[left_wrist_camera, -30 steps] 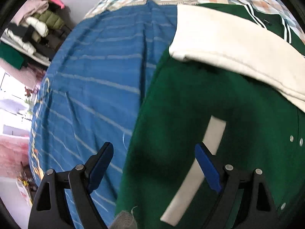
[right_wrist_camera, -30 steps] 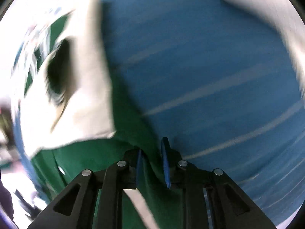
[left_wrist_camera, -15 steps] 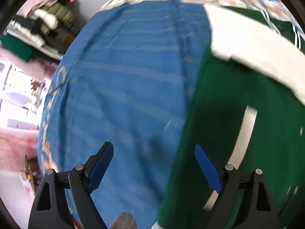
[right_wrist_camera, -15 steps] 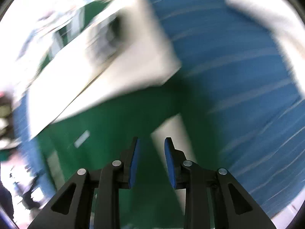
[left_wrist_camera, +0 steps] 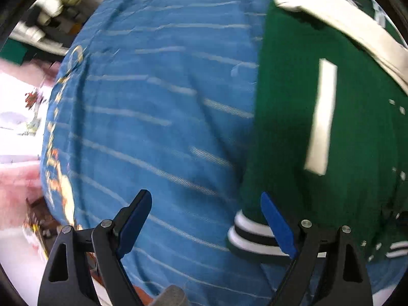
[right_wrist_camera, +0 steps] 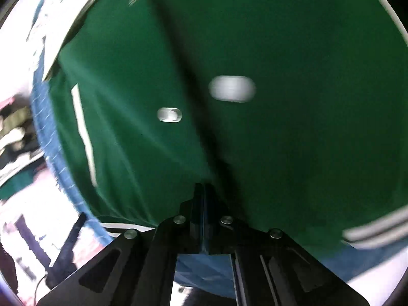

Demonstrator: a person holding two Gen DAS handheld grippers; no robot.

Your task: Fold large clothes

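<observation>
— Blue striped bedspread (left_wrist_camera: 158,117) fills everything left of the green jacket (left_wrist_camera: 326,132). Where does the jacket lie from the left tool (left_wrist_camera: 219,219)?

— Ahead and to the right. Its straight side edge runs away from the tool, up the bed, with the striped hem band (left_wrist_camera: 252,234) nearest — just inside the right-hand finger (left_wrist_camera: 278,224). That tool gapes wide and holds nothing; its other finger hangs over bare bedspread.

— And the right tool (right_wrist_camera: 204,199)?

— Clamped tight on a pinch of green cloth, with the jacket (right_wrist_camera: 293,102) bunched up ahead of it and two snaps (right_wrist_camera: 169,114) showing.

— So the left is nearer the free hem corner?

— I'd judge so. It would need to shift right to straddle that band. Nothing blocks it; a cream sleeve (left_wrist_camera: 357,30) lies across the jacket's far end, and clutter (left_wrist_camera: 51,7) sits off the bed's far left.
</observation>
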